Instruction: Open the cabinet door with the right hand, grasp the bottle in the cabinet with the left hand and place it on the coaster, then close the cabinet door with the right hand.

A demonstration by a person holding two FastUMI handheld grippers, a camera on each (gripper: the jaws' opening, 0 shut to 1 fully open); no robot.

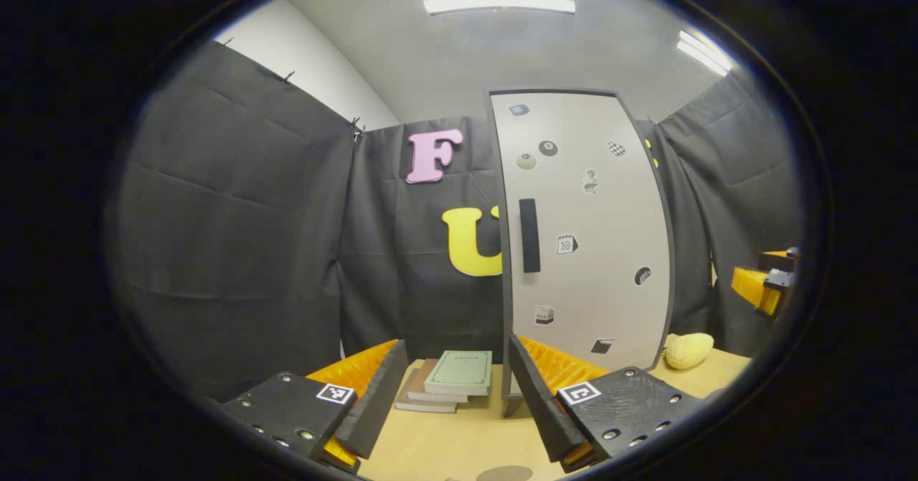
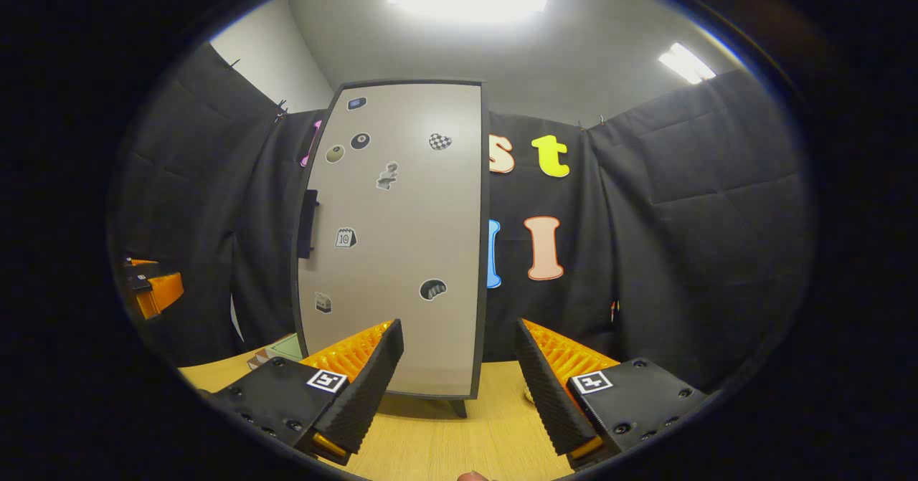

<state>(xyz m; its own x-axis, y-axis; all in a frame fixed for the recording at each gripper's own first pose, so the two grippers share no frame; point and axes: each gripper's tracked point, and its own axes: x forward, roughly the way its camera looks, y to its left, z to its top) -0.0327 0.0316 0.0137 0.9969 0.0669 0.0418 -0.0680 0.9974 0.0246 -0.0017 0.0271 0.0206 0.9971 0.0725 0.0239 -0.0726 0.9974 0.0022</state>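
Both tongs, left (image 1: 455,395) and right (image 2: 459,384), spread, empty. Cabinet door (image 2: 401,244) shut; rigid, likely light; best gripped at handle (image 2: 308,223).

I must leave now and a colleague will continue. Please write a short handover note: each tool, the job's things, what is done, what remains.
Left tool: open, holds nothing, above the table, facing the cabinet.
Right tool: open, holds nothing, in front of the cabinet door.
Door is closed; its dark handle sits on the door's left edge.
The bottle is presumably behind the closed door. A brown disc at the near table edge may be the coaster.
Also on the table: stack of books, yellow toy.
Done: nothing yet.
Left: open door, move bottle to coaster, close door.
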